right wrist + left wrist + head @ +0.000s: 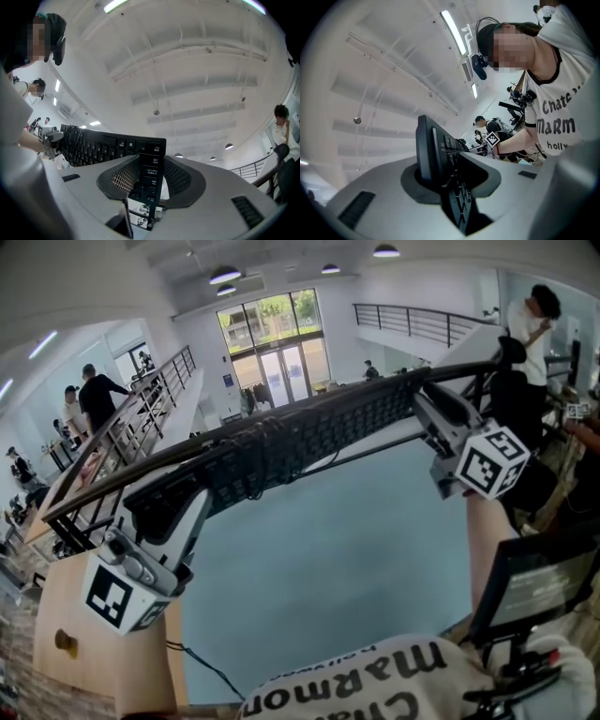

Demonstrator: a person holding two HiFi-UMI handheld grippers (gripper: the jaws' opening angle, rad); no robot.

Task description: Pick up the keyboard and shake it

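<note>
Keyboard point(309, 432) is up in the air, well clear of the blue-grey table point(328, 559), stretched from hand to hand. The left gripper point(173, 507) is clamped across one short end. The right gripper point(427, 409) bites the other end, with the key face and the back pinched between its pads. For a clean shake, I'd move both hands together in short, sharp strokes, so the long thin board isn't twisted or levered out of either grip. It's a flat black slab of hard matte plastic, likely slick under the pads, with rows of blocky keys. A dark cable point(267, 451) is wound in loops round the body left of centre, and that bundle may flop about.
</note>
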